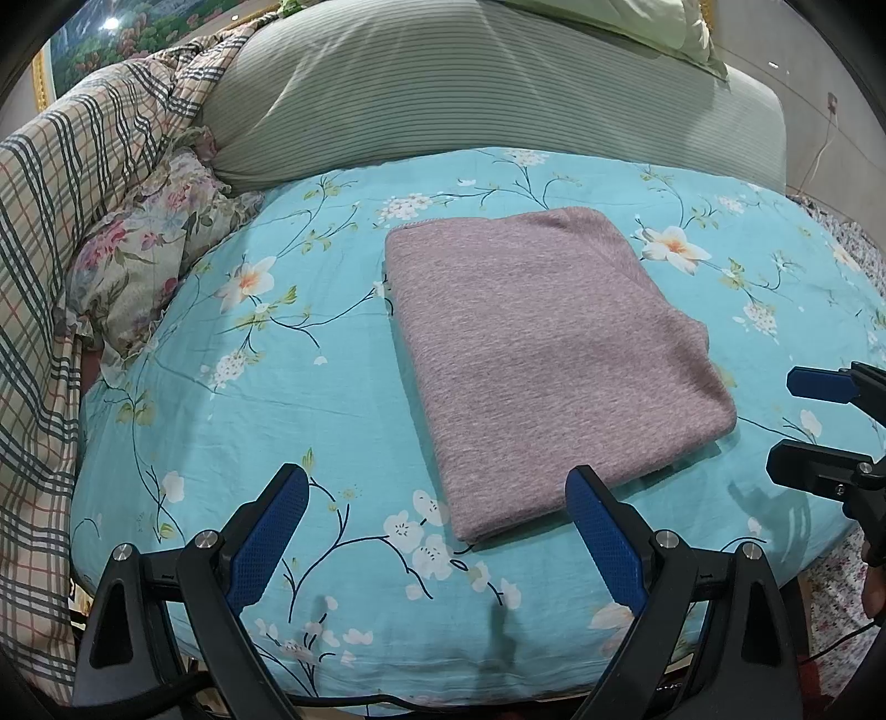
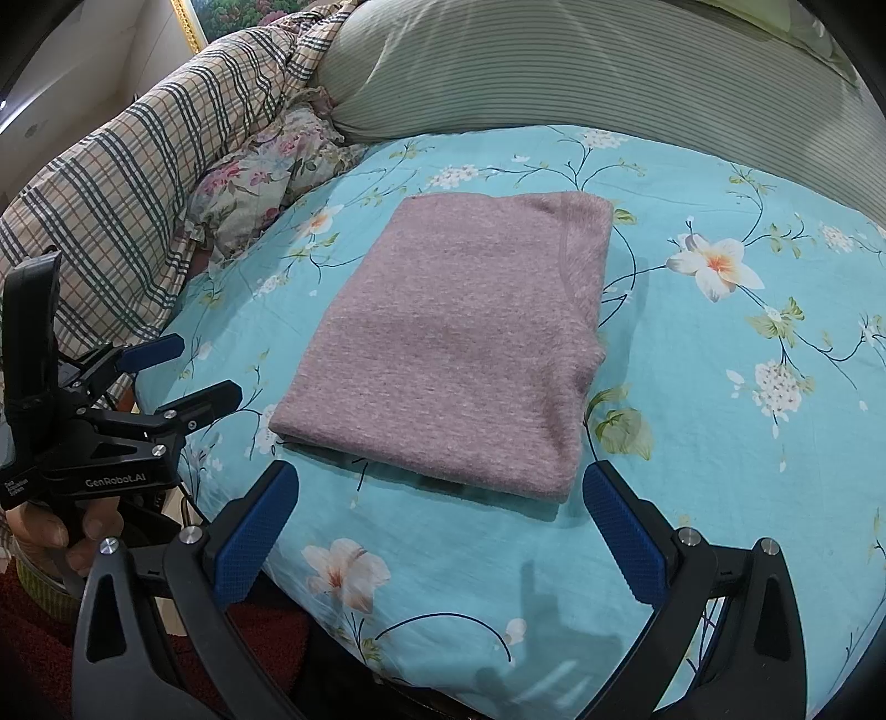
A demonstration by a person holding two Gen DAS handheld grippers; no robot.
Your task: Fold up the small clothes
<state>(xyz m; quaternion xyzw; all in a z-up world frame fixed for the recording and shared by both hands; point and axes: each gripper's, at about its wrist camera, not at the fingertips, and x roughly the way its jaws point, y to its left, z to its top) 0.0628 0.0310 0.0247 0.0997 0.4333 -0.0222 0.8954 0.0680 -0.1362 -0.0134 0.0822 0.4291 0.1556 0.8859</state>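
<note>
Mauve knit garment (image 1: 548,354), soft heathered weave, lies folded into a flat rectangle on the turquoise floral cotton sheet (image 1: 310,421). My left gripper (image 1: 443,531) and right gripper (image 2: 443,526) hover nearside, both spread wide, holding nothing, clear of the fabric.

The folded garment (image 1: 548,354) hides its own under-layers; sleeves or legs can't be told, so the type of clothing is unclear. Left gripper (image 1: 437,531): rear body cut off at 6 o'clock in left wrist view. Right gripper (image 2: 437,526): same, base lost at 6 o'clock in right wrist view. In left view the right gripper shows only finger ends at 3 o'clock, rest off frame. A hand (image 2: 52,531) at 8 o'clock in right view is mostly behind the gripper frame. The framed picture (image 1: 111,50) at 11 o'clock is blurred, poss. a landscape. Green pillow (image 1: 637,22) is cropped at 12 o'clock. Bed sheet (image 1: 249,387) front edge drops out of sight.
</note>
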